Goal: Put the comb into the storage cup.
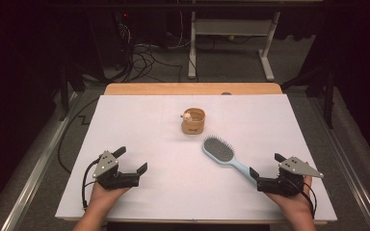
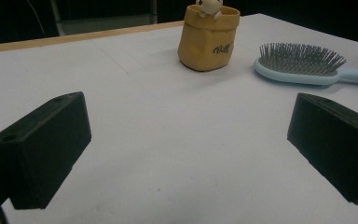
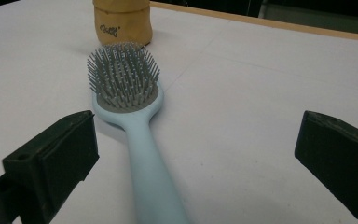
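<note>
- My right gripper [image 1: 266, 170] rested at the near right of the table [image 1: 139, 202], jaws spread wide and holding nothing
- The handle of the hairbrush [image 1: 225, 157] ran in between those jaws, closer to the one on the left of the right gripper view; whether it touched that jaw I could not tell
- The brush's long axis ran from my right gripper away and leftward, bristle head [image 3: 123, 74] at the far end, bristles up
- Just past the head stood the small tan pouch [image 1: 193, 121], apart from it
- My left gripper [image 1: 133, 160] sat open too, well apart from the brush, so the right was plainly the nearer one for a grasp
</note>
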